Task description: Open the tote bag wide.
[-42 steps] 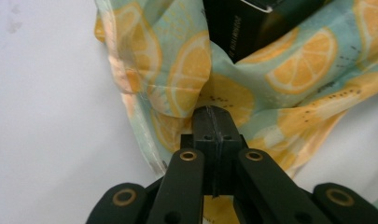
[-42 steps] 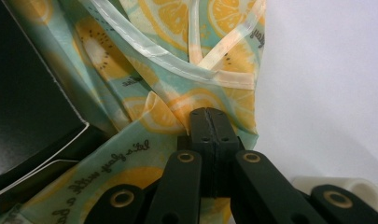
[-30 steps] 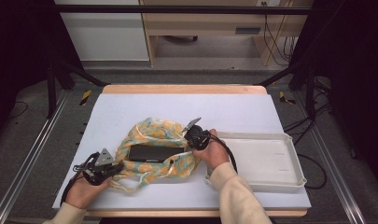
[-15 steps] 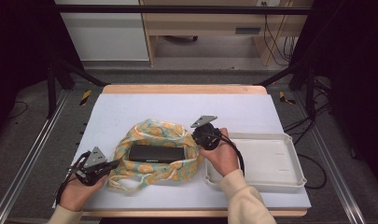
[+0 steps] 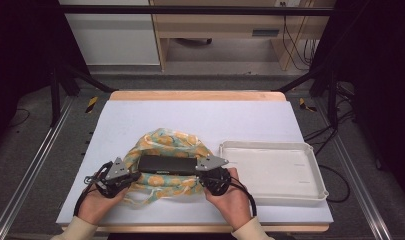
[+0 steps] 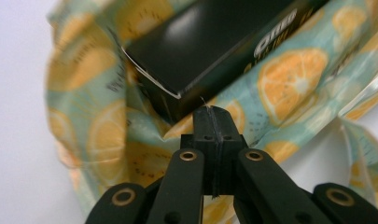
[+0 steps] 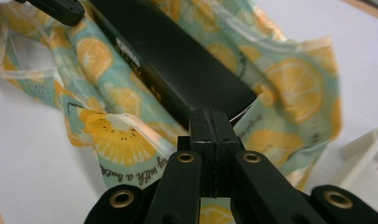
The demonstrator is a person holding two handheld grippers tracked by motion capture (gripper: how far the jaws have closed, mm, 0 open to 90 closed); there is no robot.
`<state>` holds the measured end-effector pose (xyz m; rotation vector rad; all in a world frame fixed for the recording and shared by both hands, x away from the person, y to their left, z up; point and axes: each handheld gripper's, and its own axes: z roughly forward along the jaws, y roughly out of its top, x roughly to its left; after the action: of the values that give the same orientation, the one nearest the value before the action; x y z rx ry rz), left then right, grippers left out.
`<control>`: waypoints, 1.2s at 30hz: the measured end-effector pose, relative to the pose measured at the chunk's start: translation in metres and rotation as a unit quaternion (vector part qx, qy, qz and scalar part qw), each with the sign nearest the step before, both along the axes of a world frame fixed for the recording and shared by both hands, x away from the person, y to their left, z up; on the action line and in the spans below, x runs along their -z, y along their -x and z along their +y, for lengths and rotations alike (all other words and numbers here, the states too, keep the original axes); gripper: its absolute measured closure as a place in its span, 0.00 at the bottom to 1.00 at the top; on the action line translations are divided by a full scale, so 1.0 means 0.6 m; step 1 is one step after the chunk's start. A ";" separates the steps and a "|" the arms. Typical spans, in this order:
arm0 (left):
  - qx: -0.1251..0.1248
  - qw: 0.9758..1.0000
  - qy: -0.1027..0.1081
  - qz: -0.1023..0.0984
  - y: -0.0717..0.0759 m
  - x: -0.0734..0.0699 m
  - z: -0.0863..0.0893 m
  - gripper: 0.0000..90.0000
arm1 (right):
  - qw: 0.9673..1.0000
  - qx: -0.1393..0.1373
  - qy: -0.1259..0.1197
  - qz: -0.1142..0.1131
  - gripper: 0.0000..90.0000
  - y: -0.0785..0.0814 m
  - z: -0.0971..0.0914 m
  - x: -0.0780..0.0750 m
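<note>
Flat, rigid black cardboard box [image 5: 167, 164] is lying on limp orange-slice-print plastic bag [image 5: 162, 187]; likely light, slippery. Left gripper [image 6: 213, 114] and right gripper [image 7: 210, 116] are both clenched empty. Better grasping the box's short ends.

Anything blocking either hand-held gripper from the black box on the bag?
Nothing visible. The black box lies bare on top of the lemon-print bag. The left hand-held gripper and right hand-held gripper, jaws shut, sit at its two ends, only bag fabric under them.
</note>
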<state>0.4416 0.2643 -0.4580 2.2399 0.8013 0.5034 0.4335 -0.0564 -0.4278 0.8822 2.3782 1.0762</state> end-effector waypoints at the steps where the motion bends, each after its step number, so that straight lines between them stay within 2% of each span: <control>1: -0.001 1.000 0.002 0.005 -0.002 0.005 -0.001 1.00 | 1.000 0.001 0.002 0.002 1.00 0.001 0.002 0.004; 5: 0.002 1.000 -0.007 0.022 -0.008 0.016 -0.004 1.00 | 1.000 -0.003 0.020 0.013 1.00 0.004 0.013 0.034; 7: 0.004 1.000 -0.009 0.027 -0.007 0.018 -0.004 1.00 | 1.000 -0.004 0.024 0.015 1.00 0.004 0.015 0.038; 9: 0.007 0.999 -0.016 0.031 -0.006 0.021 -0.005 1.00 | 0.999 -0.006 0.037 0.024 1.00 0.002 0.023 0.052; 11: 0.007 0.999 -0.018 0.035 -0.005 0.022 -0.006 1.00 | 0.999 -0.008 0.038 0.027 1.00 0.001 0.025 0.055; 15: 0.009 0.999 -0.019 0.040 -0.004 0.023 -0.007 1.00 | 0.998 -0.010 0.056 0.035 1.00 -0.003 0.033 0.067; 19: 0.012 0.999 -0.014 0.048 0.000 0.022 -0.005 1.00 | 0.998 -0.007 0.058 0.038 1.00 -0.006 0.034 0.069; 23: 0.013 0.999 -0.015 0.049 0.003 0.021 -0.006 1.00 | 0.996 -0.007 0.079 0.041 1.00 -0.004 0.038 0.069; 29: 0.014 0.999 -0.012 0.050 0.003 0.020 -0.006 1.00 | 0.996 -0.008 0.080 0.048 1.00 -0.004 0.039 0.072; 36: 0.011 0.999 0.000 0.037 0.005 0.009 0.001 1.00 | 0.996 -0.008 0.080 0.043 1.00 0.001 0.038 0.067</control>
<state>0.4387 0.2648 -0.4633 2.2762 0.8131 0.4127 0.4332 -0.0336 -0.4680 0.8710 2.5051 0.8557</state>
